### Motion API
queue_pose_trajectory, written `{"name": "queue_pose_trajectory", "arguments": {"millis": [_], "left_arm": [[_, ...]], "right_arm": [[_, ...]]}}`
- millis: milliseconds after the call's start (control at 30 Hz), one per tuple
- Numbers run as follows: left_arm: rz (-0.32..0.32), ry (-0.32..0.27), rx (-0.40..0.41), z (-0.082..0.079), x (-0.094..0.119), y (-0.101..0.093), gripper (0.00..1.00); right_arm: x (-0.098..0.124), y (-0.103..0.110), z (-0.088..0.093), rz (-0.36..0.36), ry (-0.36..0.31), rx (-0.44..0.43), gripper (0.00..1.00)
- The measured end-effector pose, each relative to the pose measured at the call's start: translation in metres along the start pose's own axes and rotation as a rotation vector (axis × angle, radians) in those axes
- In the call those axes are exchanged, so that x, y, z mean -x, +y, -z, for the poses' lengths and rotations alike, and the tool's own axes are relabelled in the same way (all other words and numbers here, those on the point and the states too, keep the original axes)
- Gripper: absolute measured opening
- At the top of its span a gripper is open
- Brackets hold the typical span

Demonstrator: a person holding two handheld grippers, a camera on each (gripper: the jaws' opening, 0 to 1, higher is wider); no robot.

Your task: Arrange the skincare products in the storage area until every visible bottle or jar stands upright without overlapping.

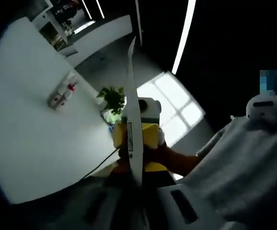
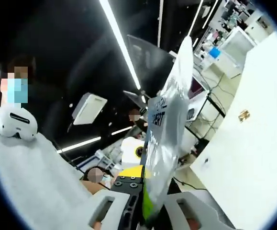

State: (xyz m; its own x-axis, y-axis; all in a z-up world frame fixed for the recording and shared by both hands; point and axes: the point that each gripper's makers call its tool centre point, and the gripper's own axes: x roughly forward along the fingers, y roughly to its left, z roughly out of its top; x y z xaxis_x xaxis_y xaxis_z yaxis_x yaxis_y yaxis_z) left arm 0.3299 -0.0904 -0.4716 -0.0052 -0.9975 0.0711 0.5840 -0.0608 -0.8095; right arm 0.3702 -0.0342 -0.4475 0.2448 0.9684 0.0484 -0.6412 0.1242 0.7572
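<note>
Gripping one thin sheet [image 2: 169, 134] — both hand-held grippers [image 1: 137, 191] [image 2: 148, 211] clamp it; white table [image 1: 28, 134], dark ceiling.

No fully legible text anywhere.

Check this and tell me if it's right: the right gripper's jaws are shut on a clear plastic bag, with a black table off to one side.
Not quite: the table is white, not black, as the right gripper view shows. The rest stands: the right gripper has its jaws shut on the clear plastic bag, with the table off to one side.
</note>
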Motion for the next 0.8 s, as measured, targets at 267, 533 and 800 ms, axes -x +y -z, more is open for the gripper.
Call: {"name": "queue_pose_trajectory", "arguments": {"millis": [267,533,800], "left_arm": [[-0.001,-0.062,0.003,-0.013,0.007,0.002,0.00],[0.015,-0.093,0.086,-0.018,0.008,0.004,0.01],[0.047,-0.159,0.100,-0.031,0.017,0.001,0.00]], "right_arm": [[0.030,-0.016,-0.034,0.050,-0.129,-0.084,0.00],[0.035,-0.012,-0.025,0.044,-0.050,-0.119,0.00],[0.043,-0.012,-0.023,0.014,-0.026,-0.193,0.00]]}}
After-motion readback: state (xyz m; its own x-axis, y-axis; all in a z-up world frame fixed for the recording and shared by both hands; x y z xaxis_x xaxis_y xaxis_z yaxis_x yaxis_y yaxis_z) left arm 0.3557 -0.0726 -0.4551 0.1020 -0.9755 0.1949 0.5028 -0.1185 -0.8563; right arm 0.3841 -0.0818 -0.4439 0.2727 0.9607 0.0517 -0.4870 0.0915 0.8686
